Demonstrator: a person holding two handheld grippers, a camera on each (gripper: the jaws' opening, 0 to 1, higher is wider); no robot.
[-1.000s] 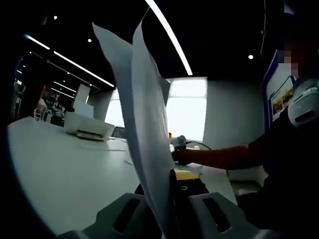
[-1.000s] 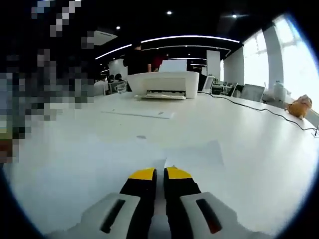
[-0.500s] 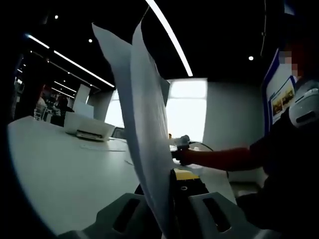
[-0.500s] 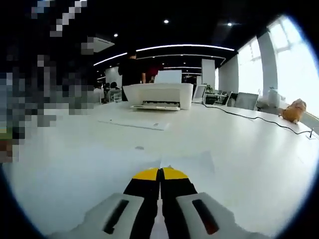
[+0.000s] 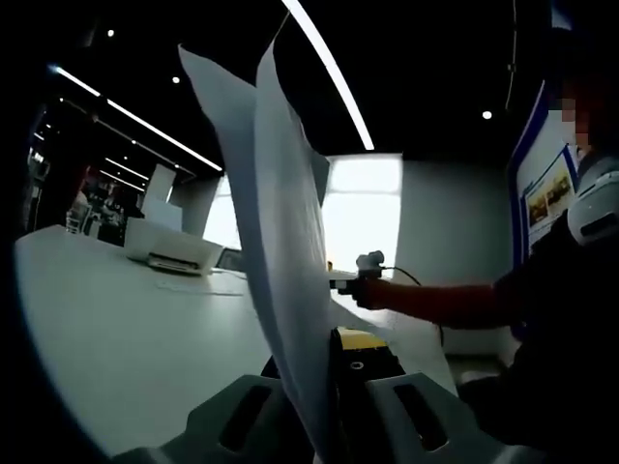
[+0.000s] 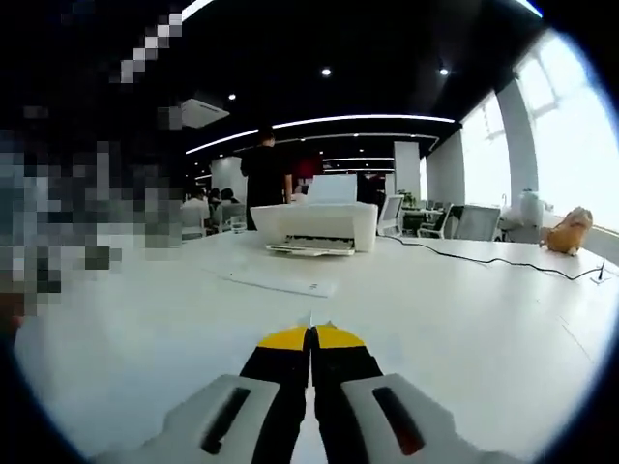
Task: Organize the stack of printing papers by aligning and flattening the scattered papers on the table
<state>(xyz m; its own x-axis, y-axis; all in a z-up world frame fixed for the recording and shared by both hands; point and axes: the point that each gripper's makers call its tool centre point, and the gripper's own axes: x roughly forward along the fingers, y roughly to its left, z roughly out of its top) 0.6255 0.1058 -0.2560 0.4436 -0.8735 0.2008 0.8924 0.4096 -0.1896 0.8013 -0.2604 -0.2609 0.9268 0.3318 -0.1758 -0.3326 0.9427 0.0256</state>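
A: Starting from the printer point(image 5: 172, 249), what do we see in the left gripper view?

B: The printer stands far back on the white table point(image 5: 116, 358). To the right of it, much nearer us, our left gripper point(image 5: 324, 362) is clamped on the bottom edge of some sheets of paper point(image 5: 276, 242), which stand upright and fan apart at the top. Right of the sheets, a sleeve point(image 5: 435, 302) reaches in, and the hand at its end holds the right gripper point(image 5: 346, 280) above the table.

A: And in the right gripper view?

B: There the printer point(image 6: 314, 225) sits past the middle of the table point(image 6: 464, 329), with a flat sheet point(image 6: 280, 281) lying just in front of it. Our right gripper point(image 6: 311, 340) is nearer than both; its yellow tips are pressed together, and we can't tell whether a paper edge lies between them. A cable point(image 6: 484, 259) runs right from the printer toward a brown thing point(image 6: 563, 230).
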